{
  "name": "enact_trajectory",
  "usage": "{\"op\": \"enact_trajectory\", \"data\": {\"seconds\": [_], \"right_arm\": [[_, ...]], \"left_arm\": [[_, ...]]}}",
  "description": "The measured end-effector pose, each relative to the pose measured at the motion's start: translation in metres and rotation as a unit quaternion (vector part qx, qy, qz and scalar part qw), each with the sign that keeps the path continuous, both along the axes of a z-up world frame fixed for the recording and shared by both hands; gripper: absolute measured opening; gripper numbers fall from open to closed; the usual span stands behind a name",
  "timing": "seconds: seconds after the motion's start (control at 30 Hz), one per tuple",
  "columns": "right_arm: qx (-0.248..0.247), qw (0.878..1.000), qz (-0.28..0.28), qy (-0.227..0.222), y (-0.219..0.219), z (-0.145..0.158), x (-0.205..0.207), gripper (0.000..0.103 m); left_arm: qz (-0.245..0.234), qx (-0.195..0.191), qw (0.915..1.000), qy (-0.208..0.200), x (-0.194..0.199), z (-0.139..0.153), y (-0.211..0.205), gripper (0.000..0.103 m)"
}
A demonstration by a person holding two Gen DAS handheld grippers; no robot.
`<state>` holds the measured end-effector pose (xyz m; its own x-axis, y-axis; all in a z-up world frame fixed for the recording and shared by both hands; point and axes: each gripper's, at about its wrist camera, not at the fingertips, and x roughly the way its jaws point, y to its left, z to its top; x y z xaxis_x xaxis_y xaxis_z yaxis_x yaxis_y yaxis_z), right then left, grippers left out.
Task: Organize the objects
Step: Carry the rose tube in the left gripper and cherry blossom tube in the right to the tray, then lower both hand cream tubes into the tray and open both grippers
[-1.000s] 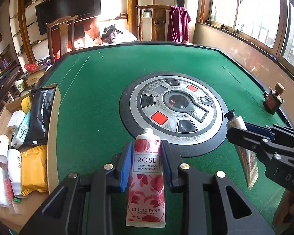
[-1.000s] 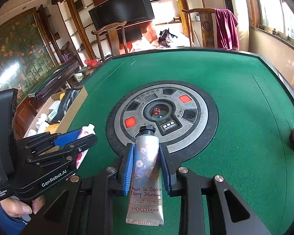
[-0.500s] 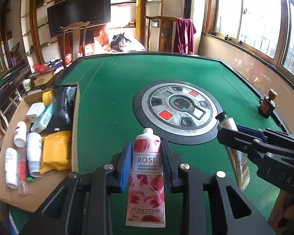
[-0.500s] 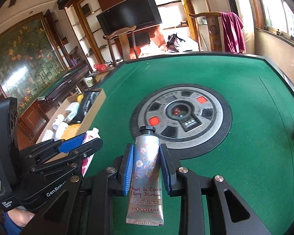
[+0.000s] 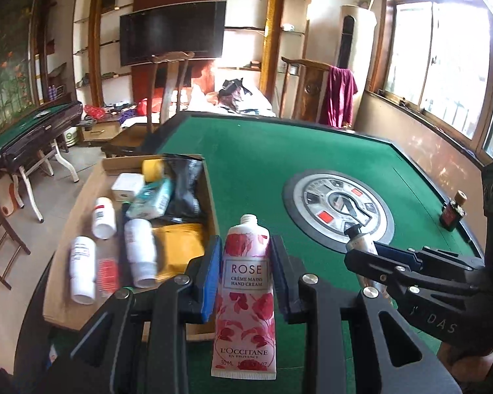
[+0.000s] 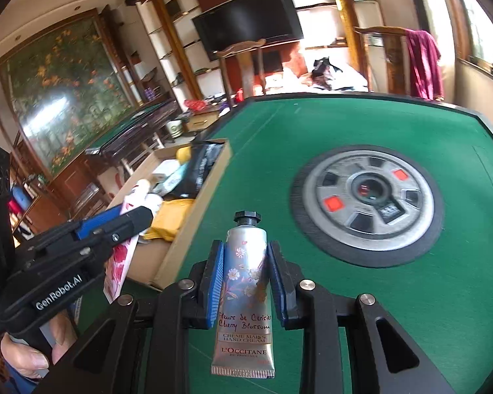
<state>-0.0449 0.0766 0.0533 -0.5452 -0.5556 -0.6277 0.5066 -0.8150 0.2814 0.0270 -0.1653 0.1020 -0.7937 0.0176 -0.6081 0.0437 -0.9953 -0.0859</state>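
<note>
My left gripper [image 5: 245,246] is shut on a pink rose hand cream tube [image 5: 246,298], held cap-forward above the table's left edge beside the cardboard box [image 5: 210,193]. My right gripper [image 6: 245,248] is shut on a silver cherry blossom hand cream tube [image 6: 245,282] with a black cap, over the green felt. In the left wrist view the right gripper [image 5: 371,256] shows at the right with its tube. The right wrist view catches the left gripper [image 6: 138,220] at the left, close over the box [image 6: 194,226], with a hand under it.
The box holds white bottles [image 5: 82,269], a yellow pouch [image 5: 177,249], a black packet [image 5: 184,190] and other toiletries. A round metal panel [image 5: 338,210] sits mid-table. A small dark red bottle [image 5: 452,213] stands at the table's right edge. Chairs stand beyond the far side.
Both grippers, tubes still held, have swung left toward the cardboard box and risen a little. The box now lies much nearer in both views.
</note>
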Motion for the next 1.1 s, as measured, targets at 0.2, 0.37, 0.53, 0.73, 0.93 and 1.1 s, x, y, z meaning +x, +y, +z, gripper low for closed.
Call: {"op": "enact_trajectory", "data": {"seconds": [0.2, 0.37, 0.53, 0.73, 0.93, 1.1], "right_arm": [[0.009, 0.999, 0.029, 0.010, -0.040, 0.006, 0.004, 0.029], [0.016, 0.998, 0.052, 0.016, -0.070, 0.010, 0.008, 0.029], [0.023, 0.997, 0.077, 0.020, -0.102, 0.011, 0.008, 0.029], [0.037, 0.994, 0.098, 0.007, -0.139, -0.001, 0.000, 0.029], [0.046, 0.994, 0.103, -0.009, -0.162, -0.018, -0.010, 0.029], [0.048, 0.993, 0.105, -0.020, -0.177, -0.029, -0.017, 0.029]], "left_arm": [[0.038, 0.018, 0.9991, 0.008, 0.010, 0.003, -0.043, 0.029], [0.073, 0.033, 0.9967, 0.010, 0.015, 0.001, -0.082, 0.027], [0.100, 0.044, 0.9940, 0.002, 0.014, -0.007, -0.111, 0.027], [0.110, 0.051, 0.9924, -0.017, 0.008, -0.025, -0.126, 0.027], [0.114, 0.056, 0.9914, -0.030, 0.006, -0.038, -0.131, 0.027], [0.125, 0.061, 0.9898, -0.032, 0.007, -0.041, -0.139, 0.027]]}}
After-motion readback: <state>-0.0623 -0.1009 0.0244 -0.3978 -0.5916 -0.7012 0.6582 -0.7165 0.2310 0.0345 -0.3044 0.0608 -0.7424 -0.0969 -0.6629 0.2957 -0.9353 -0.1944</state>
